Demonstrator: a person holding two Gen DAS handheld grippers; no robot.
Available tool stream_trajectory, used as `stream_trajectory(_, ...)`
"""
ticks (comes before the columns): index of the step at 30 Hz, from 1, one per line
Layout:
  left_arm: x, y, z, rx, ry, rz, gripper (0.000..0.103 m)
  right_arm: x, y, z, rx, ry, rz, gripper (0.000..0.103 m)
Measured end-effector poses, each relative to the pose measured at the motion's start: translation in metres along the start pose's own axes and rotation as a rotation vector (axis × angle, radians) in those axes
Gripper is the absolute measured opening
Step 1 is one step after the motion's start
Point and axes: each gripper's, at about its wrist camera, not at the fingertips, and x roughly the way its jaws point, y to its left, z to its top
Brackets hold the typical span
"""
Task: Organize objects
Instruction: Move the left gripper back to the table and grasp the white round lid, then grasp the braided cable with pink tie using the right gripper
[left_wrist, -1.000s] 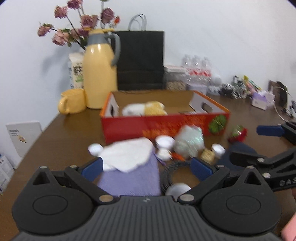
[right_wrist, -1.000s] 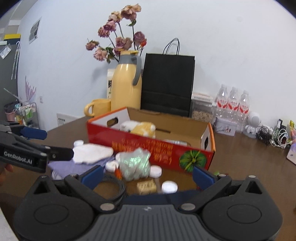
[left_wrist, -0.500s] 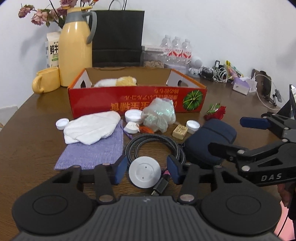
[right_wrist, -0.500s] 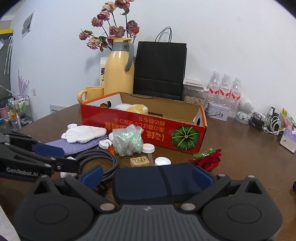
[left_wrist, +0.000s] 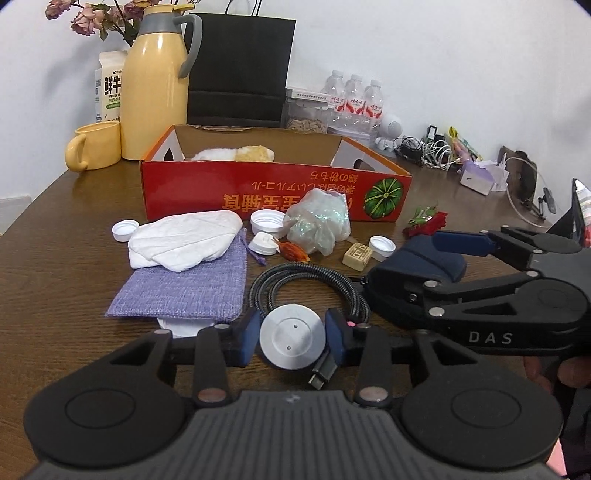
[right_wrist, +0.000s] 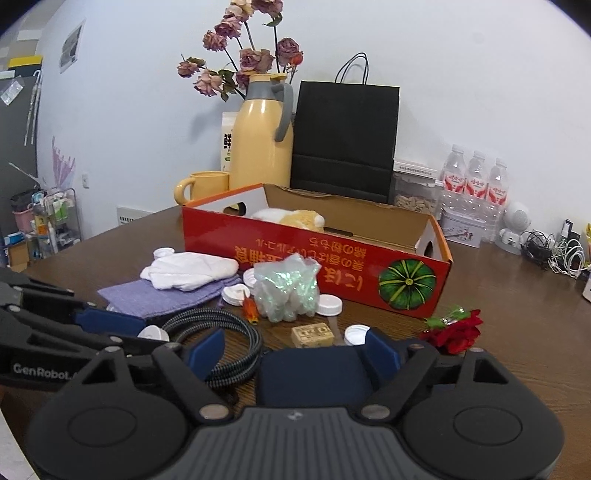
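- Sitting at the back of the brown counter (left_wrist: 55, 229), the red cardboard box (left_wrist: 275, 195) is lying open, with a plush toy already resting inside; it is probably the place where the loose things are going.
- Reaching from the right, the right gripper (right_wrist: 293, 350) is straddling the navy pouch (right_wrist: 314, 373). Its jaws have just been closing; the far pad is touching the pouch's edge, while the near one is standing clear, so no hold is made yet.
- Coiling behind the disc, the braided cable (left_wrist: 310, 284) is running under both tools; lifting either item could be dragging it along.
- Closing in, the left gripper (left_wrist: 293, 334) is narrowing around the white round disc (left_wrist: 293, 341), pads at its rim; a thin, smooth edge could be slipping out.
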Motion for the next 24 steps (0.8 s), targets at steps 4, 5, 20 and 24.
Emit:
stream_trajectory(4,-0.005,0.002,-0.003,-0.009,0.001,-0.015,0.039,-0.002,0.001,-0.001,-0.003,0.003,0.024,0.082)
stream_trajectory(5,-0.006,0.003,-0.004,-0.013,0.004,-0.017,0.039,-0.004,0.001,-0.001,-0.007,0.007,0.040,0.082)
stream_trajectory(20,-0.018,0.019,-0.012,-0.003,0.020,-0.015,0.039,0.016,0.030,-0.001,-0.140,0.067,0.168,0.043)
stream_trajectory(24,-0.023,0.023,-0.012,-0.004,0.008,-0.005,0.039,0.023,0.042,-0.006,-0.196,0.088,0.195,0.019)
